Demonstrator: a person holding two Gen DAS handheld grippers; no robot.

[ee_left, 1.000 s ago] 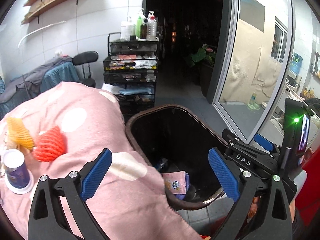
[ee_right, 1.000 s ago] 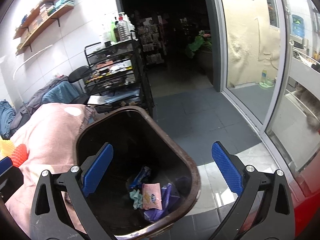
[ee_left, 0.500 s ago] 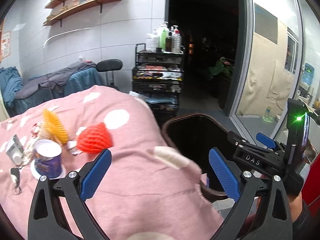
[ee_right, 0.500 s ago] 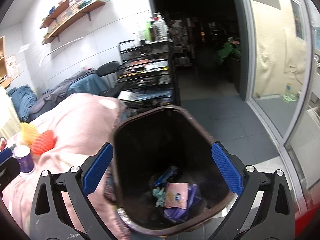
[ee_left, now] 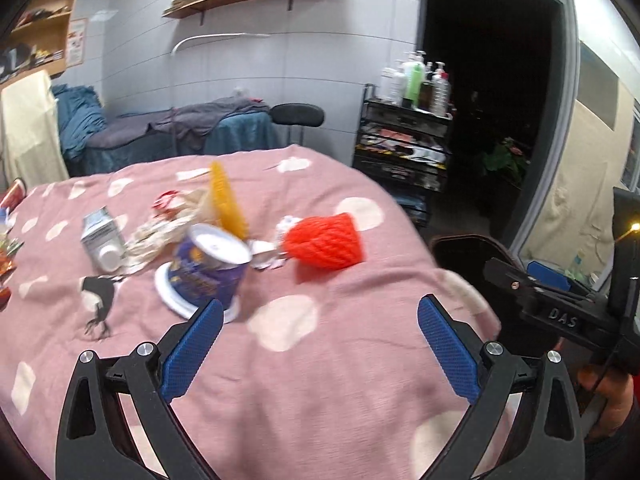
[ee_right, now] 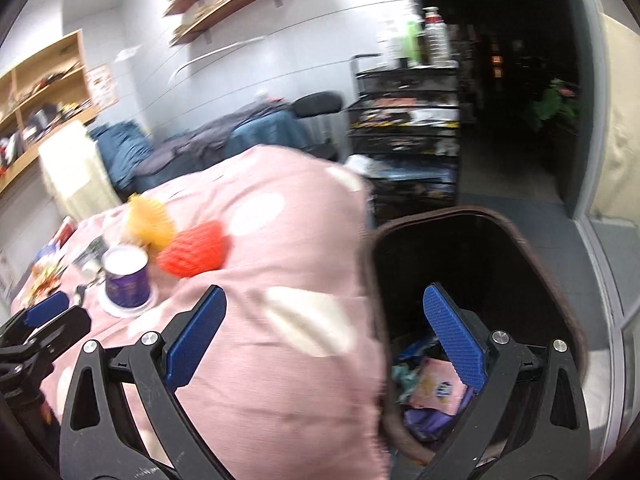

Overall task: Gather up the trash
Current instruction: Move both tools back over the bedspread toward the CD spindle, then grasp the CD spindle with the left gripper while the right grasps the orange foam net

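Trash lies on a pink spotted cloth (ee_left: 320, 360): a red foam net (ee_left: 324, 242), a yellow foam net (ee_left: 226, 200), a purple cup (ee_left: 206, 270) on a white lid, a small grey carton (ee_left: 100, 238) and crumpled wrappers (ee_left: 160, 228). My left gripper (ee_left: 318, 354) is open and empty above the cloth, in front of the cup and red net. My right gripper (ee_right: 324, 340) is open and empty over the cloth's edge and the dark bin (ee_right: 540, 240), which holds a pink packet (ee_right: 436, 388) and other wrappers. The red net (ee_right: 192, 250) and cup (ee_right: 126, 280) also show in the right wrist view.
A black wire cart (ee_left: 404, 148) with bottles stands behind the table by a dark doorway. A black stool (ee_left: 298, 114) and a blue-covered bed (ee_left: 172, 132) are at the back. A glass door (ee_right: 616, 160) is on the right. More wrappers (ee_left: 8, 256) lie at the cloth's left edge.
Both grippers have swung left, away from the bin and toward the trash on the pink cloth. Both stayed open and empty.
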